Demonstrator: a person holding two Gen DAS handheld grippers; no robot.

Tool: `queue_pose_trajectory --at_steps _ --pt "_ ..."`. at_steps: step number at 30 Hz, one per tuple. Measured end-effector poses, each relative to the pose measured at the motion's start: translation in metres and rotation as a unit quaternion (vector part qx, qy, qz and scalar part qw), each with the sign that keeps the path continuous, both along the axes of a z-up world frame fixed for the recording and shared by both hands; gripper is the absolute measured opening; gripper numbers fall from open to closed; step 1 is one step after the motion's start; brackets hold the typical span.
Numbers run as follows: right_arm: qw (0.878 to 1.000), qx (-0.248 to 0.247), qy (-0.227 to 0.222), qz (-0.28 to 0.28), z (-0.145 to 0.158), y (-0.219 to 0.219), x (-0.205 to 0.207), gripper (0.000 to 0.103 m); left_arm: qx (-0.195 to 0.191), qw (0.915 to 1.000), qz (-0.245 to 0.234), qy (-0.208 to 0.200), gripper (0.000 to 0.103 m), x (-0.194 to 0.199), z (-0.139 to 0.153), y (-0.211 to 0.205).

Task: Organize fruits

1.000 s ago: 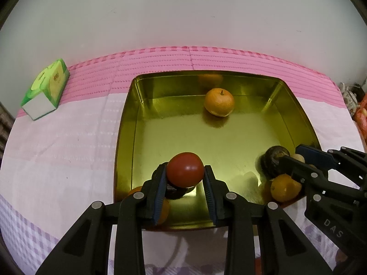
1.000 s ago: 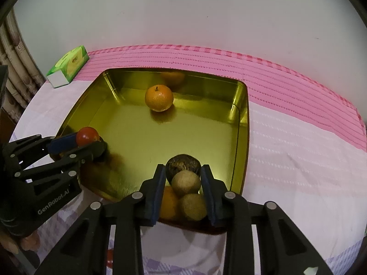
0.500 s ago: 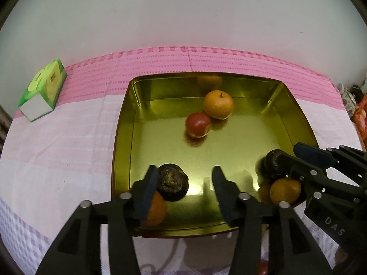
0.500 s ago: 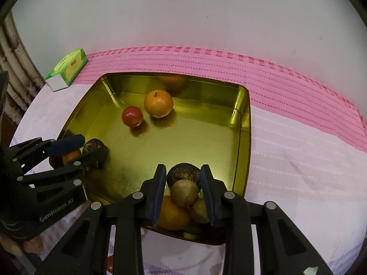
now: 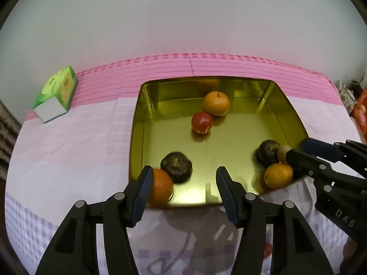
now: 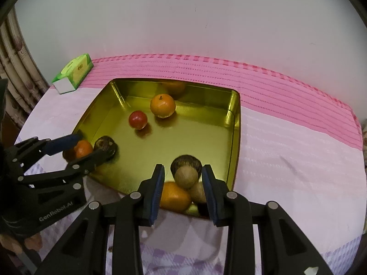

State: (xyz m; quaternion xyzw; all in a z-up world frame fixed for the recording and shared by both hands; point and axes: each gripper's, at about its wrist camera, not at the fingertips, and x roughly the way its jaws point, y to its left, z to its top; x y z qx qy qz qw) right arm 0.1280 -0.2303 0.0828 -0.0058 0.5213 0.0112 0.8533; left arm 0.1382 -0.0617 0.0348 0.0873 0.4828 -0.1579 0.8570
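A gold tray [image 5: 137, 137] [image 6: 236, 137] lies on the pink cloth. At its far side a red fruit [image 5: 201, 122] [image 6: 137, 119] rests against a tangerine [image 5: 216, 103] [image 6: 162, 105]. My left gripper [image 5: 183, 178] [image 6: 91, 146] hangs over the near left corner, its jaws opening with nothing between them. A dark fruit [image 5: 176, 166] and an orange [image 5: 160, 188] lie by its left finger. My right gripper [image 6: 183, 176] [image 5: 298, 147] is over the near right corner, jaws opening. A tan fruit [image 6: 185, 176] sits between them on a pile, with a slim gap each side.
The pile holds a dark fruit [image 6: 187, 161], an orange [image 6: 174, 197] and another tan fruit [image 6: 198, 192]. A green tissue box [image 5: 57, 94] [image 6: 74, 72] stands at the table's far left, by the white wall. Pale pipes [image 6: 13, 68] run down the left.
My left gripper opened and let go of the red fruit, which rolled to the far side beside the tangerine. Both grippers drew back and up a little. The right jaws widened slightly.
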Motion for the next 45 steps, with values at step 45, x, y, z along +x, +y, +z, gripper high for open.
queue_pose_trajectory --at_steps 45 --pt "0.996 0.018 0.073 0.048 -0.037 0.055 -0.085 0.037 0.048 0.9974 0.032 0.042 0.057 -0.078 -0.045 0.046"
